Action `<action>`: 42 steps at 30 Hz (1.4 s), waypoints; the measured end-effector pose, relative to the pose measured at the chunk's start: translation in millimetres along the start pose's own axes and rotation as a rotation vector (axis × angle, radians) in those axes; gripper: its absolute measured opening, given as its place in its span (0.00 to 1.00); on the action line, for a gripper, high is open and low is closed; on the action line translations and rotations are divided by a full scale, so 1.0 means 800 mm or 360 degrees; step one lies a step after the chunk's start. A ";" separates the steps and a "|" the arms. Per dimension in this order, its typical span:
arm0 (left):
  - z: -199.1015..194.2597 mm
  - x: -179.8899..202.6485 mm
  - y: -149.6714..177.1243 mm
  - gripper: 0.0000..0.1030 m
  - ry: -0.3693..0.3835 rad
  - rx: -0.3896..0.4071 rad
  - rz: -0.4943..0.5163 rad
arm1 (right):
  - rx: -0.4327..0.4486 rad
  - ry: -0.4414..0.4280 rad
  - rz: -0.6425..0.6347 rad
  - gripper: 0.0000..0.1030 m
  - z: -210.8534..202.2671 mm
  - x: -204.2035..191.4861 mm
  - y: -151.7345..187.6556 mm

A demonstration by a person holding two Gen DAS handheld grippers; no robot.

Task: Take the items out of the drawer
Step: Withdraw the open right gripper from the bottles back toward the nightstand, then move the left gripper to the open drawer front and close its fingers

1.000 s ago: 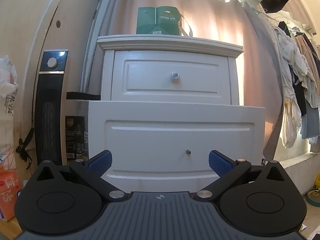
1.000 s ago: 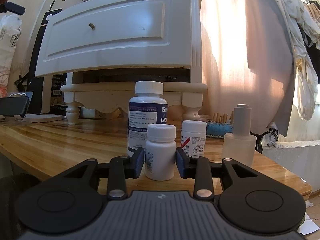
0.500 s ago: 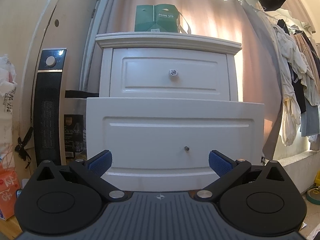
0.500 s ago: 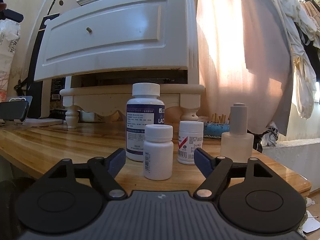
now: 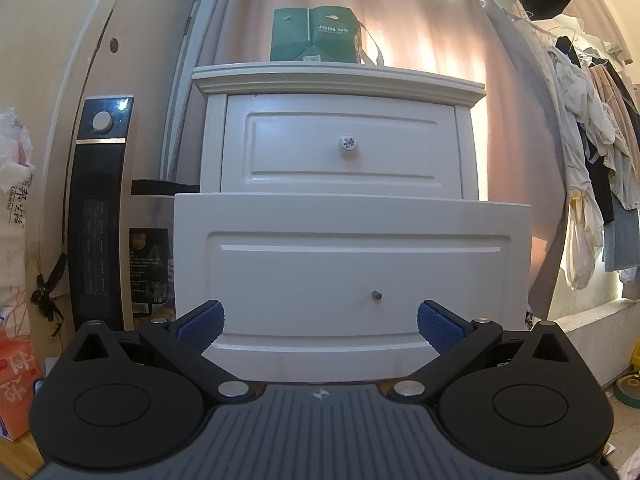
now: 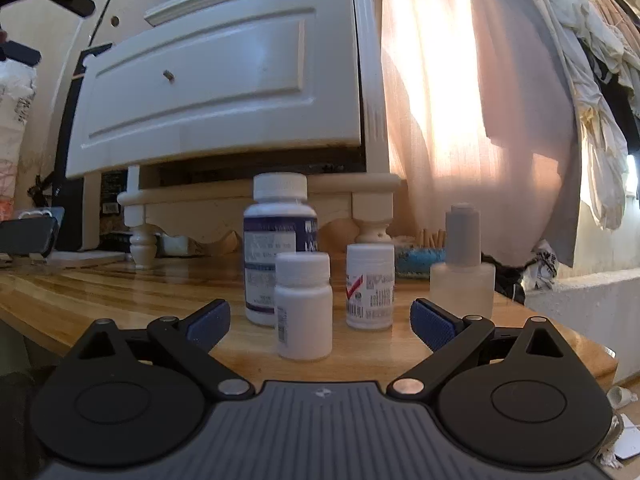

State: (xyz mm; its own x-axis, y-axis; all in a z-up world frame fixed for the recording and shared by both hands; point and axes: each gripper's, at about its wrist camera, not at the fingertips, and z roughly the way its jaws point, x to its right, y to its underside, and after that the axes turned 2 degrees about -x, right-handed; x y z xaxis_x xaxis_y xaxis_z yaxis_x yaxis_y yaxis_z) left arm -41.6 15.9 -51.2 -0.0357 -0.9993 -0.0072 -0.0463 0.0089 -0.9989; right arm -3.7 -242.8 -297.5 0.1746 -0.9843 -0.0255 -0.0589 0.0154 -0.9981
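The white nightstand's lower drawer (image 5: 352,276) stands pulled out, its inside hidden behind its front; the upper drawer (image 5: 340,140) is closed. My left gripper (image 5: 320,320) hovers open in front of the lower drawer, holding nothing. In the right wrist view, a small white bottle (image 6: 304,306) stands on the wooden table (image 6: 120,292), with a large white-capped bottle (image 6: 278,248), a labelled small bottle (image 6: 370,286) and a frosted dropper bottle (image 6: 462,268) behind it. My right gripper (image 6: 320,320) is open, its pads apart on either side of the small white bottle and not touching it. The drawer front (image 6: 216,84) hangs above.
A green box (image 5: 316,36) sits on the nightstand top. A black tower heater (image 5: 98,216) stands to its left, clothes (image 5: 588,184) hang at right, a pink curtain behind. A phone (image 6: 26,234) lies at the table's left; a blue brush (image 6: 420,260) behind the bottles.
My right gripper let go of the small white bottle, opened wide and drew back slightly; the bottle stays standing on the table. The left gripper rose a little, still open.
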 end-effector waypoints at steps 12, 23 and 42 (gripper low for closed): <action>0.008 -0.005 -0.003 1.00 -0.0039 0.0011 -0.0049 | -0.0067 0.0079 0.0053 1.00 -0.017 -0.001 -0.128; 0.017 -0.005 -0.023 1.00 -0.0063 -0.0001 -0.0019 | -0.0125 0.0084 0.0038 1.00 -0.026 -0.046 -0.296; 0.107 0.064 -0.015 1.00 0.0005 -0.0084 0.0038 | 0.0097 0.0163 -0.0070 1.00 -0.033 -0.044 -0.333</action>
State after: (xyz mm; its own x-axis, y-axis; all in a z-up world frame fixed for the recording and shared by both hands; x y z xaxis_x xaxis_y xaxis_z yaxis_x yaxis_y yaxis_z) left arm 42.5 -38.5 -43.9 -0.0406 -0.9987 -0.0308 -0.0980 0.0346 -0.9946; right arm -20.3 -217.3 -28.9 0.0740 -0.9970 0.0211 0.0070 -0.0207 -0.9998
